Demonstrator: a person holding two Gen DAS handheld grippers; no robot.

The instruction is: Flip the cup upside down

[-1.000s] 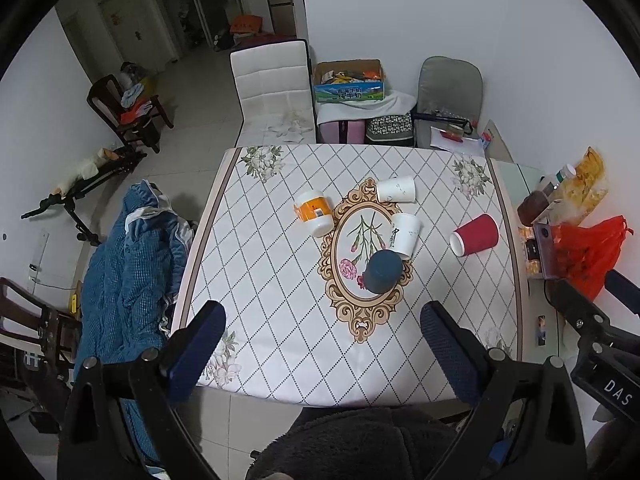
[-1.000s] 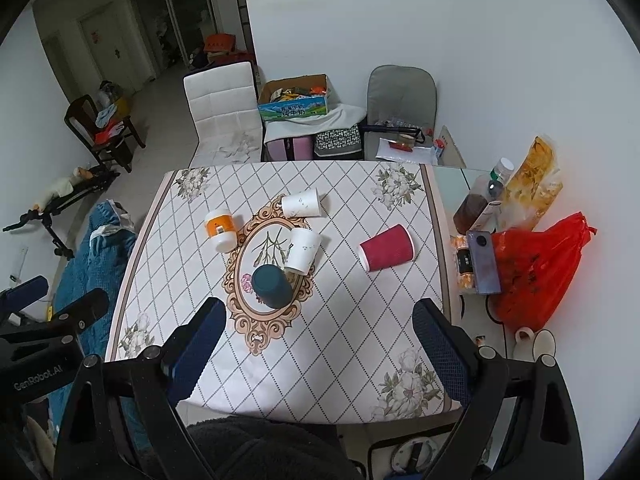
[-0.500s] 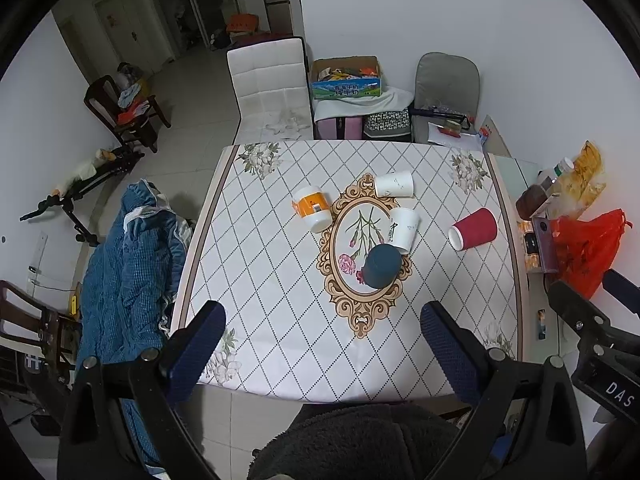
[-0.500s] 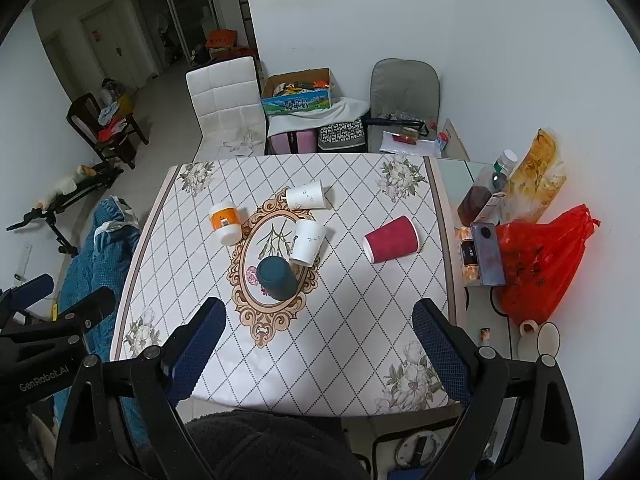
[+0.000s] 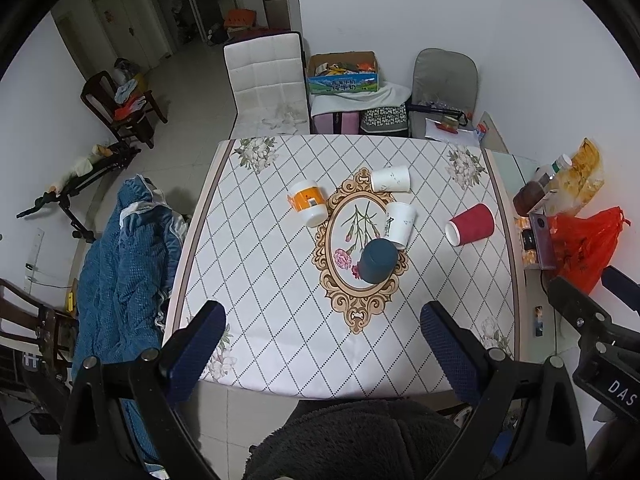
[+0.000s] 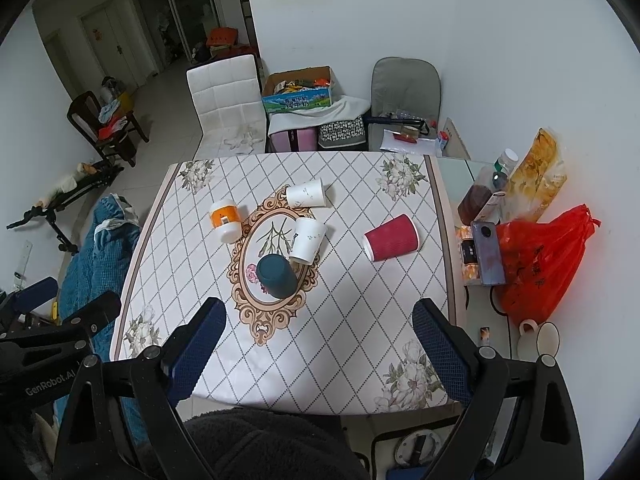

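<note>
Several cups sit on the patterned tablecloth (image 5: 256, 280). A dark teal cup (image 5: 378, 261) stands upside down on the oval motif; it also shows in the right wrist view (image 6: 276, 276). A white cup (image 5: 400, 225) stands upside down beside it. Another white cup (image 5: 391, 179), an orange-banded cup (image 5: 308, 203) and a red cup (image 5: 470, 225) lie on their sides. My left gripper (image 5: 322, 332) is open and empty, high above the near table edge. My right gripper (image 6: 318, 330) is open and empty, likewise high and back from the cups.
A red plastic bag (image 6: 540, 256), bottles (image 6: 480, 196) and a phone (image 6: 486, 252) crowd the glass side table at the right. A blue quilt (image 5: 120, 264) lies left of the table. A white chair (image 5: 264, 80) and a box (image 5: 344, 74) stand behind it.
Both grippers have drawn up and back from the table, so the table looks smaller and farther. The cups have not moved.
</note>
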